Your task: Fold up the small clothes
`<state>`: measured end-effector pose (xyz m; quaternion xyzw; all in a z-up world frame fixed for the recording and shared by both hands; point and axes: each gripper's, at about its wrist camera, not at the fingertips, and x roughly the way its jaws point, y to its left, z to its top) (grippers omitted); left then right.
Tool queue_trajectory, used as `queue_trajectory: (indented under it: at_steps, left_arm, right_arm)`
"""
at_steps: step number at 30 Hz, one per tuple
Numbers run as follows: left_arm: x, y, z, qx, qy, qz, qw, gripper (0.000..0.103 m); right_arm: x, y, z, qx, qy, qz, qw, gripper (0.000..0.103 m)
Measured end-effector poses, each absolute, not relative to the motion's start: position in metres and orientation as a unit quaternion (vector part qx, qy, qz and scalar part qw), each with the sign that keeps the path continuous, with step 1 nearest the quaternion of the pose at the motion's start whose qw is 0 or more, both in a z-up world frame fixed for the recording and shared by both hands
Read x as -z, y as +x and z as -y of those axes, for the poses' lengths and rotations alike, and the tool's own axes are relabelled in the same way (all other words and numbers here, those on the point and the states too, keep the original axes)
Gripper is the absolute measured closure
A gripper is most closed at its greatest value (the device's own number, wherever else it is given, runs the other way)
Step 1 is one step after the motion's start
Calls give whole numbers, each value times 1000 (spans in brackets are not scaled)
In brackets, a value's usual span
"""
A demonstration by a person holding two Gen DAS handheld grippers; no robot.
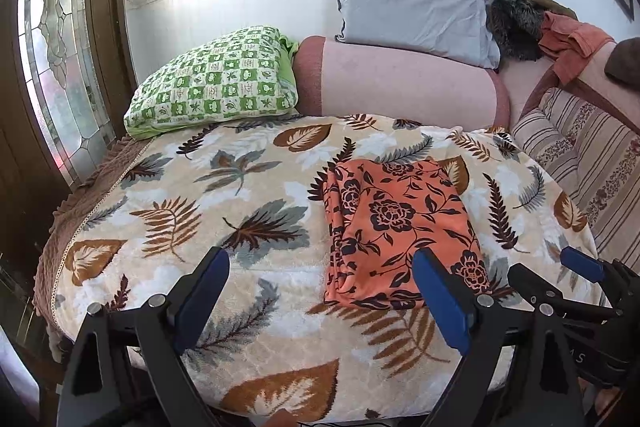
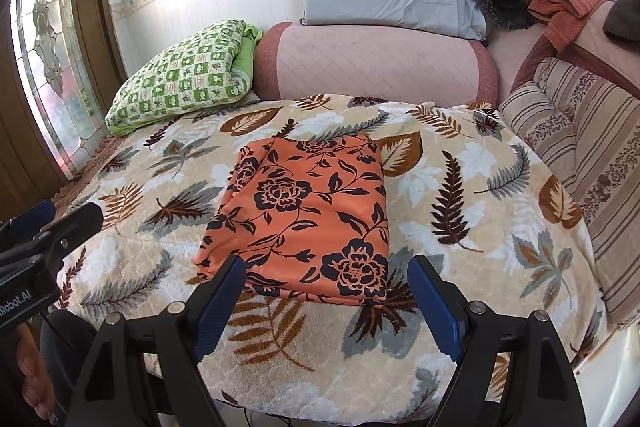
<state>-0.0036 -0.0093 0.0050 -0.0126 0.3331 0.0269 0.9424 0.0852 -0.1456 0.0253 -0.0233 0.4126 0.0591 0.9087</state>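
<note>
Left wrist view: left gripper (image 1: 322, 269), black frame w/ blue pads, jaws spread wide, nothing between them, hovering over the near edge of the cream fleece blanket w/ brown and grey leaf print (image 1: 248, 187). The folded orange cloth w/ black flower print (image 1: 396, 227) lies flat on that blanket, right of centre, a rough rectangle w/ stacked fold edges along its left side; the right-hand pad overlaps its near corner in the pic, contact can't be told. At far right the right gripper (image 1: 560, 265) pokes in, one blue pad and black fingers seen side-on; gap not readable from here. Behind the blanket: green-and-white checked pillow (image 1: 212, 83) at left, pink quilted bolster (image 1: 404, 83) in the middle, pale grey-blue pillow (image 1: 412, 11) leaning on the wall above it, striped beige cushion (image 1: 580, 155) at right. Stained-glass door panel (image 1: 52, 47) at far left. Right wrist view: right gripper (image 2: 326, 281) also wide apart and empty, pads framing the near edge of the orange cloth (image 2: 308, 219), which sits about centre of the blanket (image 2: 460, 187), not touched by either pad as far as visible. Left gripper (image 2: 64, 219) enters at the left edge, side-on. Same pillows and bolster behind; green checked pillow (image 2: 180, 79) rests on the blanket's far left corner, well apart from the cloth.
</note>
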Motion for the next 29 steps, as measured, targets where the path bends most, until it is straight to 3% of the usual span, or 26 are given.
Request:
queue_trajectory:
  at_steps: [29]
  left_arm:
    - [5,14,18,-2,-13,-345,939,9]
  right_arm:
    - [-17,106,147,-55,-23,-425,903,18]
